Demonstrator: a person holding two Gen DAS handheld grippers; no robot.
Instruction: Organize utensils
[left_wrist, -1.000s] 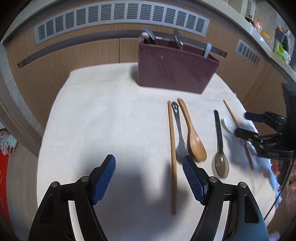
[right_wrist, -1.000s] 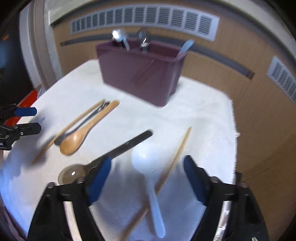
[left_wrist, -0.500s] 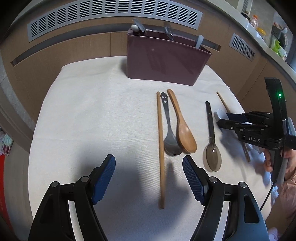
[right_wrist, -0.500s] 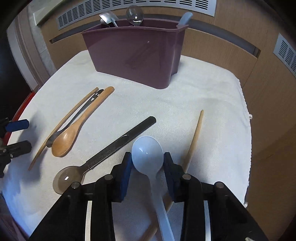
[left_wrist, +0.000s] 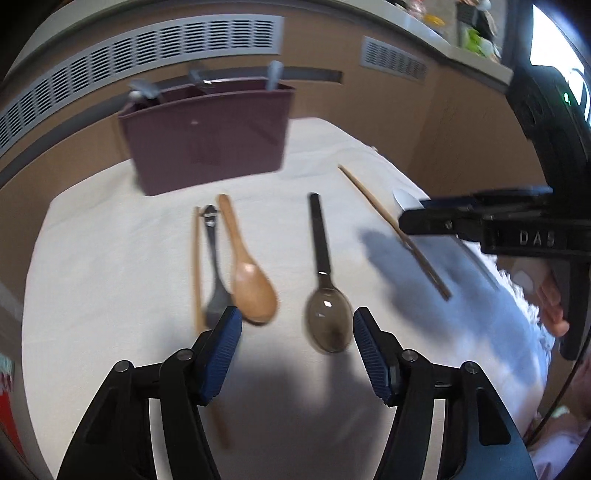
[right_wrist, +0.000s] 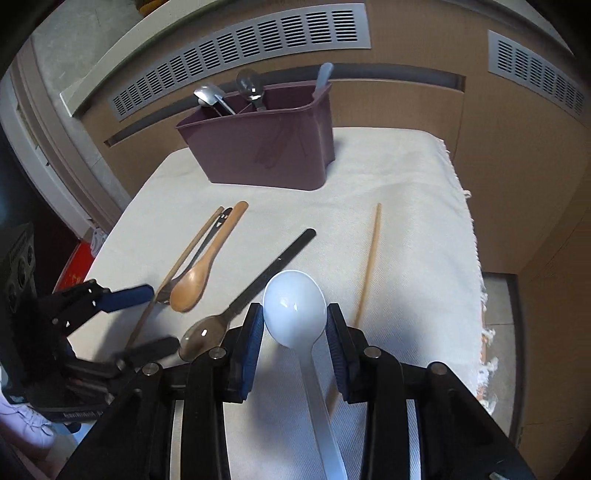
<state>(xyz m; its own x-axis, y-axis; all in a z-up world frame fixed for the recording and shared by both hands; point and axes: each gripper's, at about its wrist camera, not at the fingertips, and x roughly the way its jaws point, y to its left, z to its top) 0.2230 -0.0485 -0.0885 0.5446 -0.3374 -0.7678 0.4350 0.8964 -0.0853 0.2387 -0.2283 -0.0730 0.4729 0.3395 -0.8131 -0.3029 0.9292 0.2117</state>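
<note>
The white plastic spoon (right_wrist: 295, 306) is clamped at its bowl between the blue pads (right_wrist: 252, 347) of the right gripper (right_wrist: 294, 341); its handle runs back toward 6 o'clock under the gripper body, and the bowl looks lifted off the white cloth (right_wrist: 406, 192). In the left wrist view only a small part of this spoon (left_wrist: 406, 199) shows, at 3 o'clock, behind the right gripper (left_wrist: 421, 218).

Just beside it on the cloth, toward 3 o'clock, lies a single wooden chopstick (right_wrist: 371, 254). Toward 9 o'clock lies a dark spoon with a translucent bowl (right_wrist: 258, 288), its handle pointing to 1 o'clock. Further left, a wooden spoon (right_wrist: 201, 273), a metal spoon (right_wrist: 207, 243) and a second chopstick (right_wrist: 184, 258) lie close together, nearly parallel.

The left gripper (left_wrist: 297, 345) is spread wide and holds nothing; it hovers near the cloth, with the translucent bowl (left_wrist: 328, 319) between its fingers and the wooden spoon bowl (left_wrist: 253, 290) just beside its left pad (left_wrist: 221, 354).

At 12 o'clock, well apart from the loose utensils, stands the dark purple utensil holder (right_wrist: 266, 140). It contains two metal spoons (right_wrist: 212, 98) and a pale blue handle (right_wrist: 323, 75), all upright or slightly tilted.
</note>
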